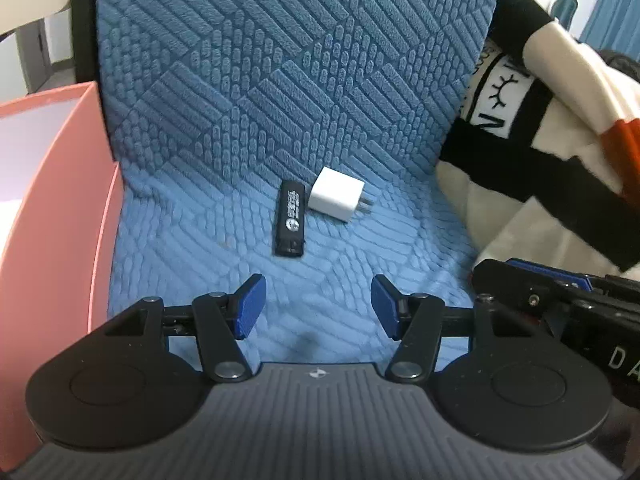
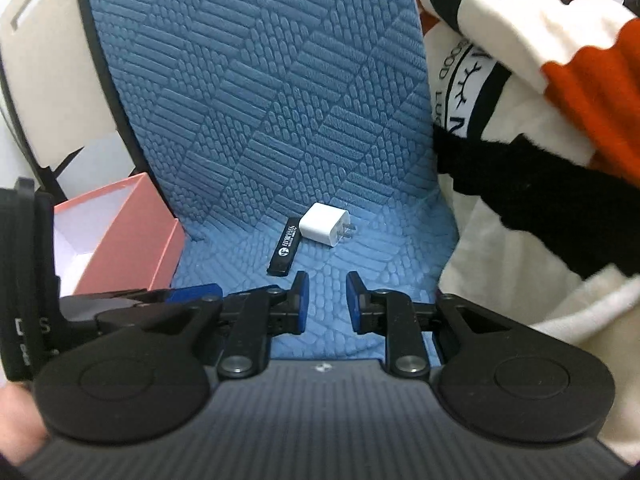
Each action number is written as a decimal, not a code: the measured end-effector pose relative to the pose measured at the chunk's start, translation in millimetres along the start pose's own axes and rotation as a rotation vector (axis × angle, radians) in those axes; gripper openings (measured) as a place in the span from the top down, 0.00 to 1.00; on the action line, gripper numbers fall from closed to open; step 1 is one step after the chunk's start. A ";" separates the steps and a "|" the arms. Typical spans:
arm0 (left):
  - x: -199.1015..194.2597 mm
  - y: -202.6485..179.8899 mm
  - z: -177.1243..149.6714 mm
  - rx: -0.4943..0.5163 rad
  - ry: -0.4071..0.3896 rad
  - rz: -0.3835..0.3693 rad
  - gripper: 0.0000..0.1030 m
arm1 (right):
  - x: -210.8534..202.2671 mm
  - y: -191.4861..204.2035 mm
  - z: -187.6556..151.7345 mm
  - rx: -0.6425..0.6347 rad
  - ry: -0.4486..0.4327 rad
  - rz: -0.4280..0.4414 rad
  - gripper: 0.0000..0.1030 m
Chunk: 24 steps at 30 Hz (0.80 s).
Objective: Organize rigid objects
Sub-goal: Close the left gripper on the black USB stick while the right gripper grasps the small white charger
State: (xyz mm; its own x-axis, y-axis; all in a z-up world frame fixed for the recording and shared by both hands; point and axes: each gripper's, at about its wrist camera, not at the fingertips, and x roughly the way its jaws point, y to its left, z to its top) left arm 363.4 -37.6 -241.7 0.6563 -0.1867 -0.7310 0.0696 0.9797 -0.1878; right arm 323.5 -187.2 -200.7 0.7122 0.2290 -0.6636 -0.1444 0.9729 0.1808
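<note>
Hovering with empty fingers, left gripper [image 1: 318, 306] spread, right gripper [image 2: 327, 302] nearly closed; lighter [image 1: 290, 218] print unreadable.

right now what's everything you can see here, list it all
usb stick: one, black with white print, lying flat on the seat, alongside the charger's left
charger plug: one, white cube with metal prongs pointing right, on the seat next to the usb stick
box: one, pink outside and white inside, open-topped, at the seat's left edge
seat cushion: one, blue with a raised block pattern, covering the seat and backrest
blanket: one, cream with black and orange stripes and a printed label, bunched at the right of the seat
left tool: one, black with blue pads, jaws apart and empty, above the seat's front
right tool: one, black with blue pads, jaws nearly closed and empty, short of the usb stick
</note>
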 end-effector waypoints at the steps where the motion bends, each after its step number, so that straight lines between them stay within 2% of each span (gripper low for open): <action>1: 5.1 0.6 3.1 0.010 0.001 0.016 0.38 | 4.5 1.1 2.3 -0.008 0.000 -0.002 0.76; 8: 28.9 8.0 17.5 -0.008 0.021 0.022 0.38 | 32.2 -3.3 23.4 0.008 -0.002 0.021 0.76; 12: 38.9 10.0 25.4 -0.019 0.023 0.016 0.38 | 53.3 -17.0 38.3 0.052 0.028 0.031 0.76; 19: 60.2 21.2 35.3 -0.031 0.035 0.026 0.39 | 96.2 -27.6 52.8 0.059 0.097 0.031 0.76; 22: 69.0 25.4 38.8 -0.022 0.042 0.033 0.39 | 108.7 -29.6 56.5 0.072 0.114 0.051 0.70; 24: 73.5 28.5 40.5 -0.047 0.042 0.011 0.39 | 115.7 -30.5 59.7 0.079 0.114 0.060 0.62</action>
State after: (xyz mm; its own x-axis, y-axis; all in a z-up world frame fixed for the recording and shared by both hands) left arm 444.1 -20.4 -274.2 0.6245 -0.1795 -0.7601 0.0266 0.9776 -0.2090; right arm 451.4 -192.3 -239.6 0.6208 0.2930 -0.7272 -0.1264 0.9528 0.2760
